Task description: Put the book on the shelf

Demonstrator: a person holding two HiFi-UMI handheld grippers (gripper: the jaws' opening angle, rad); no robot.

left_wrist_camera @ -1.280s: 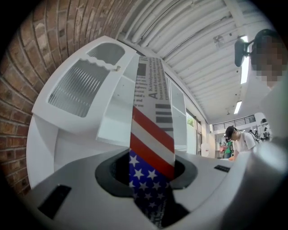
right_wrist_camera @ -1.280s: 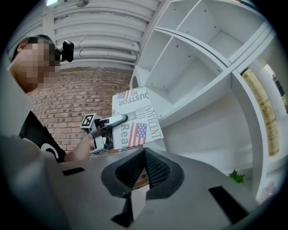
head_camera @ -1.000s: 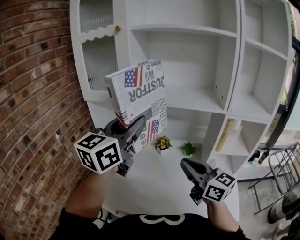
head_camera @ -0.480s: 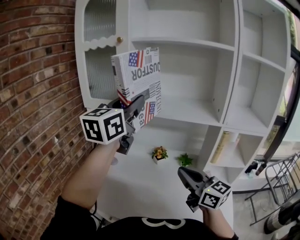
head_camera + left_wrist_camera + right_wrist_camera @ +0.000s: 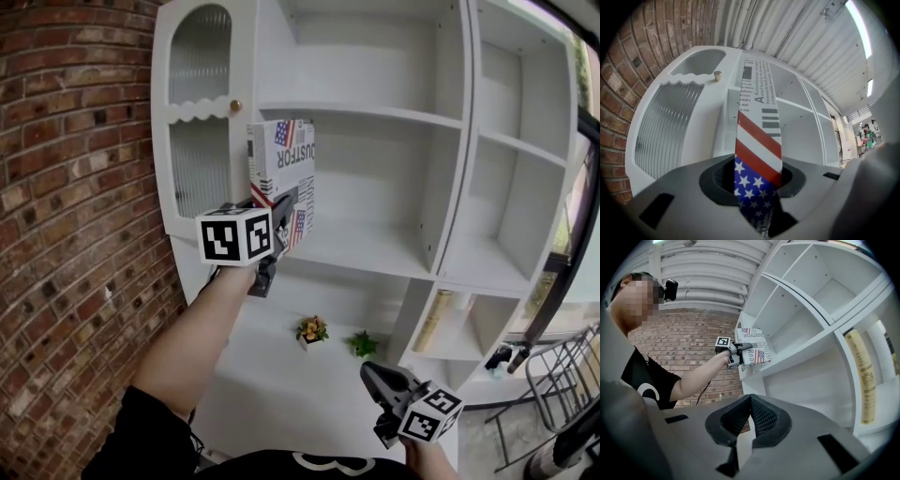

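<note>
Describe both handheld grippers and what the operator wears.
They match: the left gripper and right gripper have matte dark-grey moulded bodies, each claw lined with black ribbed pads. Each carries a white cube with black square markers, left and right. The person wears a black short-sleeved T-shirt with white print; the forearms are bare.

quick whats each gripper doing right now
Left gripper: closed on the book.
Right gripper: closed, with nothing between its jaws.
</note>
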